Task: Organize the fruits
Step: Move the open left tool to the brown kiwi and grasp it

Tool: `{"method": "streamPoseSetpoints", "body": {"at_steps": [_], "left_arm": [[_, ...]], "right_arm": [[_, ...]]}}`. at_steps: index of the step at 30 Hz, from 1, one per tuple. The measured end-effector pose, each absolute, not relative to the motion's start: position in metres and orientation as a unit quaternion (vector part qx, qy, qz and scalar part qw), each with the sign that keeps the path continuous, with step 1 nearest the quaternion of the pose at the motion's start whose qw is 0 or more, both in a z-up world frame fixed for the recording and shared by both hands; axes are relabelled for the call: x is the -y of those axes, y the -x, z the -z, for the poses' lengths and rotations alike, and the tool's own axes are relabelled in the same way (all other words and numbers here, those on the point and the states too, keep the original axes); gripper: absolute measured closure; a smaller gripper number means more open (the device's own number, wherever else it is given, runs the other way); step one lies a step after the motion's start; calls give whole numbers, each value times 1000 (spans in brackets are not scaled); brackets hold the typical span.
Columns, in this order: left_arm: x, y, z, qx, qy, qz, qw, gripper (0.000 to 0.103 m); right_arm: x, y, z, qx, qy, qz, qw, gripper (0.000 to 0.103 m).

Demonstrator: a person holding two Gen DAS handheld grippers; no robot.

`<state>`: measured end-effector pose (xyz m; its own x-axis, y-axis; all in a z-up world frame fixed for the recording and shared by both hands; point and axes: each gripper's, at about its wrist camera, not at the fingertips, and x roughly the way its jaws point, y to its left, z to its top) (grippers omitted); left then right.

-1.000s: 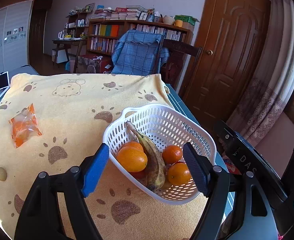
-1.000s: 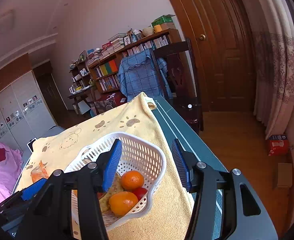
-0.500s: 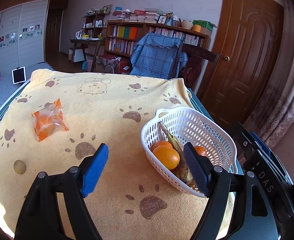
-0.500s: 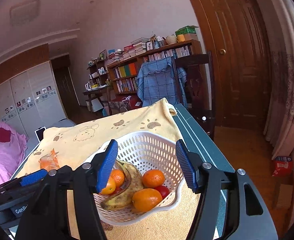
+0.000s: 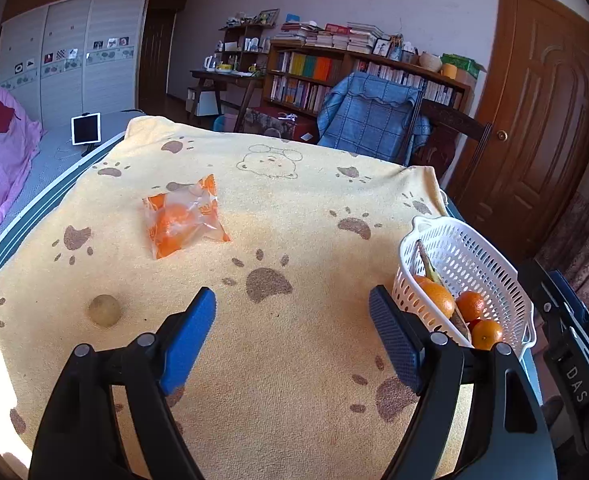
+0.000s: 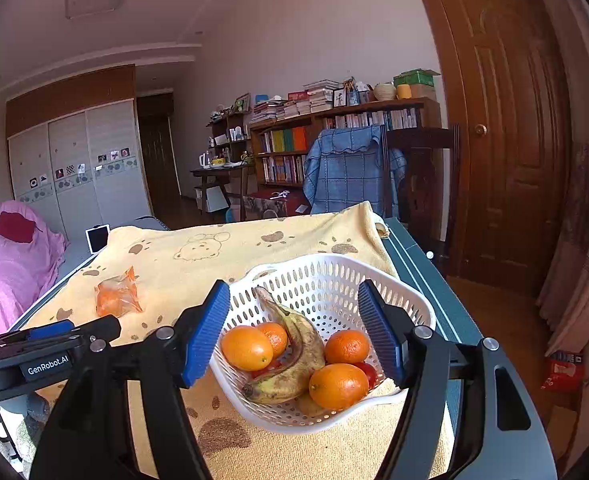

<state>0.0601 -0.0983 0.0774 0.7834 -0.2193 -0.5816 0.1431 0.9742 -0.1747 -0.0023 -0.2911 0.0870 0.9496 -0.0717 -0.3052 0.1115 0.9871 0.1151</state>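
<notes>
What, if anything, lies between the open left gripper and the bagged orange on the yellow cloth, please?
Nothing visible does. The left gripper is open, and only bare yellow cloth lies between it and the bagged orange. The small round fruit sits off to the left of that line, and the white basket off to the right.

Yellow paw-print terry towel (image 5: 302, 216) over the bench: rough, matt cloth pile. White perforated plastic basket (image 6: 334, 280): smooth, slightly glossy. Clear crinkled plastic bag with orange print (image 5: 184, 216): shiny film. Oranges (image 6: 337, 385) in the basket: dimpled, glossy peel. Brown-spotted yellow banana (image 6: 294, 360): dull skin. Tongs: matt black plastic arms, blue ribbed pads (image 6: 208, 332), bright metal pivot screws (image 5: 438, 337).
</notes>
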Motion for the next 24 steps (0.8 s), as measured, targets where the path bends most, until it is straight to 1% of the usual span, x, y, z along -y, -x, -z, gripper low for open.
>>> {"method": "streamPoseSetpoints", "body": {"at_steps": [7,13,17,22,24], "left_arm": [[42,-69,-59,-334,92,31,937,25],[14,-79,-53,-336,104,0,936,25],[3,-88,-43,-354,101,-18,930,29],[-16,-89,-32,-365,109,-33,924,30],[-21,-89,-29,-370,111,-36,921,33]], "right_arm": [[270,5,-83,-155,-39,14,987,35],[254,9,-80,-155,-16,-9,988,35],[247,9,-79,-159,-6,-20,987,35],[243,6,-77,-168,2,-33,985,35],[240,5,-76,-171,5,-38,985,35]]}}
